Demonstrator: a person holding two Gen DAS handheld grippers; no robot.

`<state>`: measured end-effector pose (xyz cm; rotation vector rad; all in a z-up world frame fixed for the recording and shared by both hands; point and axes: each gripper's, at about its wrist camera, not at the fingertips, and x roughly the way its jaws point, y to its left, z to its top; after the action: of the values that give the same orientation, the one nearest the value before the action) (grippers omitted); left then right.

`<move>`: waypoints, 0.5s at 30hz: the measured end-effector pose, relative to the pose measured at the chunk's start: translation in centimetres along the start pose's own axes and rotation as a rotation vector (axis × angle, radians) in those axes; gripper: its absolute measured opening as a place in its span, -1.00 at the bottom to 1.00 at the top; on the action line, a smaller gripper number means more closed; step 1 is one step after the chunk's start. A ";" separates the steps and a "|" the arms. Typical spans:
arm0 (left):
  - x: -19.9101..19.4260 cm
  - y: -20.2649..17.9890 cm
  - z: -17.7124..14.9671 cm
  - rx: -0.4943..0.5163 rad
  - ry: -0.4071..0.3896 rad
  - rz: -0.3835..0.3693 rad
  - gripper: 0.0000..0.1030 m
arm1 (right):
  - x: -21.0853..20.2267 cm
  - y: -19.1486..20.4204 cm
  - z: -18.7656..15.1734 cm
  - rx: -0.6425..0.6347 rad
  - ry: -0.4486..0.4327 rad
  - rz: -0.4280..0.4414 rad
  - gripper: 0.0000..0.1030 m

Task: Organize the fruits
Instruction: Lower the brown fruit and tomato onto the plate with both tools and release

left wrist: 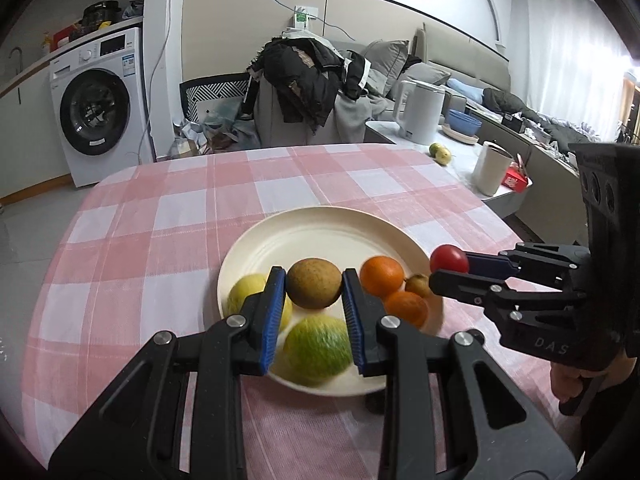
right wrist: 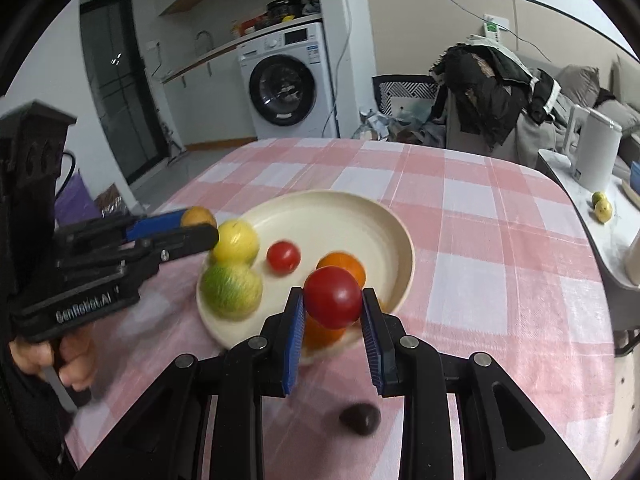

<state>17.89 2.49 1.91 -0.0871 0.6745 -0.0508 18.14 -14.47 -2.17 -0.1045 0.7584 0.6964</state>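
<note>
A cream plate (left wrist: 320,220) (right wrist: 340,208) sits on the pink checked tablecloth. On it lie a yellow fruit (left wrist: 248,292) (right wrist: 236,240), a green fruit (left wrist: 318,344) (right wrist: 232,288), two oranges (left wrist: 381,276) (right wrist: 342,264) and a small red tomato (right wrist: 283,257). My left gripper (left wrist: 314,280) (right wrist: 200,226) is shut on a brown kiwi-like fruit (left wrist: 314,286) (right wrist: 198,216), held above the plate's near-left side. My right gripper (right wrist: 333,294) (left wrist: 450,270) is shut on a larger red tomato (right wrist: 332,296) (left wrist: 449,259) above the plate's right side.
A small dark object (right wrist: 360,418) lies on the cloth near the plate's front edge. A side table at right holds a white kettle (left wrist: 420,112), a cup (left wrist: 492,168) and two yellow-green fruits (left wrist: 440,152). A clothes-draped chair (left wrist: 304,92) and a washing machine (left wrist: 100,108) stand beyond the table.
</note>
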 end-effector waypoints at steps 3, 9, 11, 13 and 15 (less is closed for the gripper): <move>1.3 0.1 0.6 -0.002 0.009 0.010 -0.50 | 1.3 -0.5 1.0 0.030 0.008 -0.014 -0.45; 3.9 0.0 1.1 0.006 0.042 0.023 -0.50 | 3.0 -1.1 2.2 0.068 0.008 -0.011 -0.45; 4.6 -0.1 1.2 0.013 0.048 0.029 -0.50 | 3.5 -1.3 2.6 0.078 0.013 -0.011 -0.45; 5.2 -0.2 1.3 0.017 0.055 0.032 -0.50 | 3.8 -1.4 2.9 0.073 0.011 -0.029 -0.45; 5.6 -0.2 1.3 0.018 0.059 0.036 -0.50 | 4.2 -1.6 2.9 0.078 0.015 -0.034 -0.45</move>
<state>23.08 1.91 -0.53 -0.0564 0.7346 -0.0249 23.05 -12.50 -3.03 -0.0519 0.7957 0.6341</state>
